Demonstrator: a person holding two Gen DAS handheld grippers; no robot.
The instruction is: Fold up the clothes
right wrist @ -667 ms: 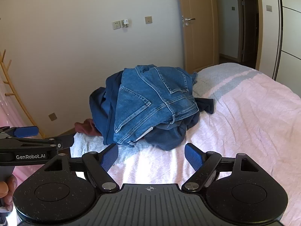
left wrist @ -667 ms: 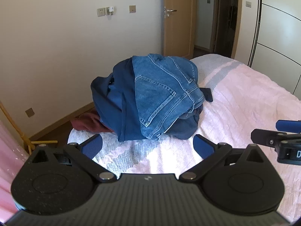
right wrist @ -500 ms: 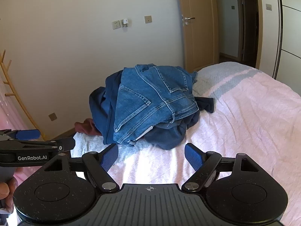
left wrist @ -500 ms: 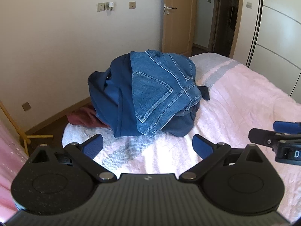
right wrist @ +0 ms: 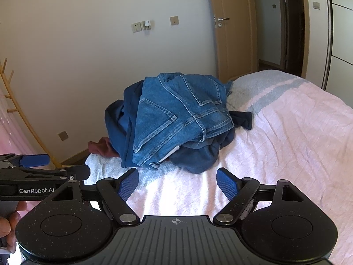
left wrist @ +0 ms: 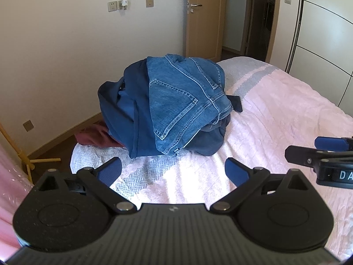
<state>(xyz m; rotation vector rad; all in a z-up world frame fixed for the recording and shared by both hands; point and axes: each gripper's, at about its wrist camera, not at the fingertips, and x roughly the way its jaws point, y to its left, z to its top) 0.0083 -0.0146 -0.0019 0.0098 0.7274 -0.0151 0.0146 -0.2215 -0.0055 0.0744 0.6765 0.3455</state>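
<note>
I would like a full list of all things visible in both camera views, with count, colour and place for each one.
jeans: one, mid blue denim, on top of the clothes pile on the bed.
dark blue garments: number unclear, navy, under and beside the jeans.
maroon garment: one, dark red, at the bed corner behind the pile.
bedspread: one, pale pink with a grey-blue band, covering the bed.
door: one, light wood, open, back wall.
wall socket: one, beige, on the wall.
wooden rack: one, yellowish, far left.
left gripper: one, black with blue pads, open, before the pile.
right gripper: one, same colours, open, before the pile.
</note>
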